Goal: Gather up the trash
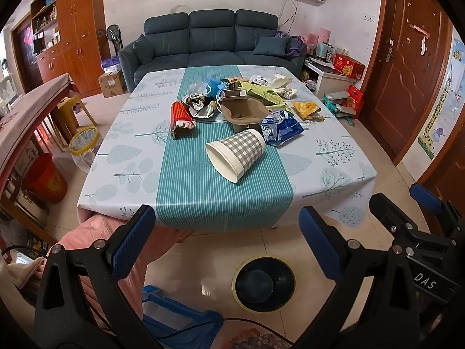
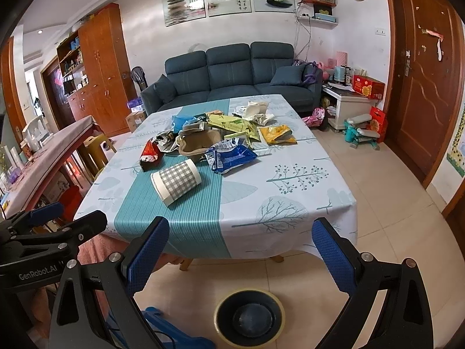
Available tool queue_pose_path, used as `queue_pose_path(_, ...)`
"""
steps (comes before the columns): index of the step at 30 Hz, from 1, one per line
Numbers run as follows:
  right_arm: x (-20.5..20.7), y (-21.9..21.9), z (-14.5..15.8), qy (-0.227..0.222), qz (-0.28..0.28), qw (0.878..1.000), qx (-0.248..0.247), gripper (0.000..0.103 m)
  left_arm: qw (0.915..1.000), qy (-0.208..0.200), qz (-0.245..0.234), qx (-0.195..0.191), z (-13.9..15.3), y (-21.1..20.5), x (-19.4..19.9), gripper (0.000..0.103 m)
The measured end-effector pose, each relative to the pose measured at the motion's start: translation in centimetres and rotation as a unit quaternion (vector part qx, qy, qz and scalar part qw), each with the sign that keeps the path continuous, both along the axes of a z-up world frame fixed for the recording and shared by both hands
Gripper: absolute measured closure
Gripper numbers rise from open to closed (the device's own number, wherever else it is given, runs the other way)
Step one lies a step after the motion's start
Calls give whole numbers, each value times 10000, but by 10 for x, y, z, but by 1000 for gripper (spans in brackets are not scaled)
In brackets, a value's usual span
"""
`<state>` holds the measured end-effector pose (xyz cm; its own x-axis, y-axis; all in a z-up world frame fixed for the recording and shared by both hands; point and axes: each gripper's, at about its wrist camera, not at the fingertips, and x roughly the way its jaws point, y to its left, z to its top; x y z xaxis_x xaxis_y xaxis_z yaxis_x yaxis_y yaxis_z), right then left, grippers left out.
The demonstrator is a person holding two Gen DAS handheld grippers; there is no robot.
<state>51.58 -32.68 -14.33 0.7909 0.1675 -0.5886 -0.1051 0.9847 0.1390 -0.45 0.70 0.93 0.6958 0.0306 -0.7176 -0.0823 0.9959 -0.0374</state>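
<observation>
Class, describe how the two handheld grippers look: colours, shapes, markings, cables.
Both grippers, left gripper and right gripper, have black triangular frames with silver bolts and blue textured finger pads. One side reads "DAS", another "GenRobot.AI". A black cable trails below the left one.

A: What is the table (image 1: 203, 203) covered with?

B: A pale leaf-print cloth with a teal striped band down the middle.

A: What is laid on it?

B: A checked paper cup (image 1: 237, 154) is tipped on its side on the band. Behind it, a blue wrapper (image 1: 282, 128), a brown pulp tray (image 1: 244, 113), a red packet (image 1: 180, 116), a yellow bag (image 1: 308, 109) and green packaging (image 1: 261, 90) are heaped.
</observation>
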Motion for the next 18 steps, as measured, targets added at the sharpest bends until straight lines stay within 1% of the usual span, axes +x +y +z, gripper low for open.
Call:
queue_pose_path(8,3,5,-2,-9,35,10000,4,3,9999,66,5,86,0,2,5,5)
queue_pose_path(18,6,5,-4,-8,36,10000,19,3,9999,30,-14,120,-1,3,9,5)
